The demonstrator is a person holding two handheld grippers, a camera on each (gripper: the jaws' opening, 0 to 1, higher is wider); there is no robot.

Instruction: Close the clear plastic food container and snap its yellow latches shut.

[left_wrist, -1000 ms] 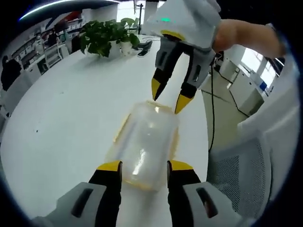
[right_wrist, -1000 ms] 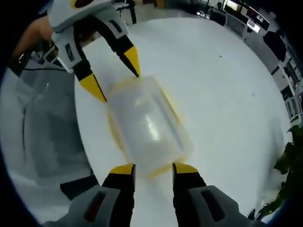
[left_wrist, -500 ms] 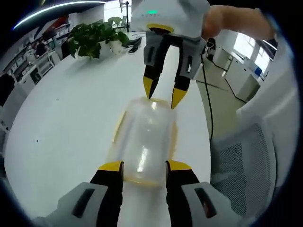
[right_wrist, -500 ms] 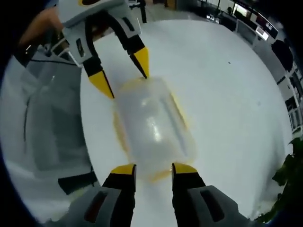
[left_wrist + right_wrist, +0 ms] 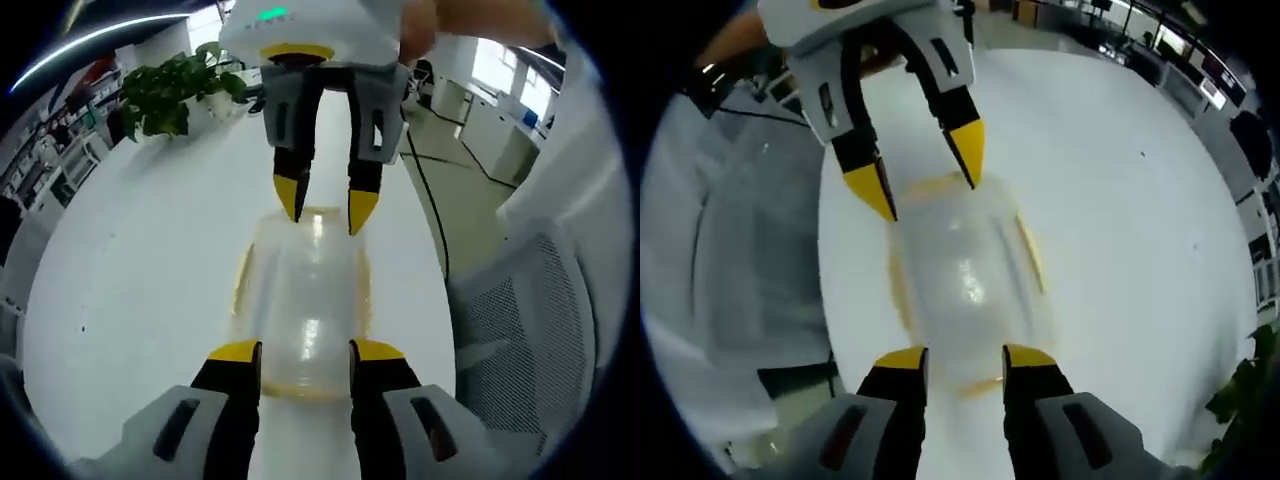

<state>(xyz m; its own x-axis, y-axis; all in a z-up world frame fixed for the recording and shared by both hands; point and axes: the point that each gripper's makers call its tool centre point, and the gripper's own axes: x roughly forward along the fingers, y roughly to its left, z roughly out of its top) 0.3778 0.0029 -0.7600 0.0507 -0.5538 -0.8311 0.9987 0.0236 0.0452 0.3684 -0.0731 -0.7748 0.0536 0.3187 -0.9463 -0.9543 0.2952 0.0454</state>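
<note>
While you look along your left gripper (image 5: 303, 352) in the left gripper view, its yellow-tipped jaws rise from the bottom of the frame, spread apart with the near end of the clear plastic container (image 5: 302, 305) between them at lower centre; whether they touch it you cannot tell. That container lies lid-on on the white table (image 5: 140, 260), yellow latches (image 5: 241, 282) showing along its long sides. At its far end, just above frame centre, your right gripper (image 5: 322, 207) comes down from the top, its jaws parted and their tips at the container's far rim. A potted plant (image 5: 165, 92) stands at upper left, a mesh chair (image 5: 530, 340) at right. In the right gripper view the container (image 5: 962, 285) sits at centre, your right gripper (image 5: 963, 357) open astride its near end at the bottom and the left gripper (image 5: 926, 172) open at the far end in the upper left.
</note>
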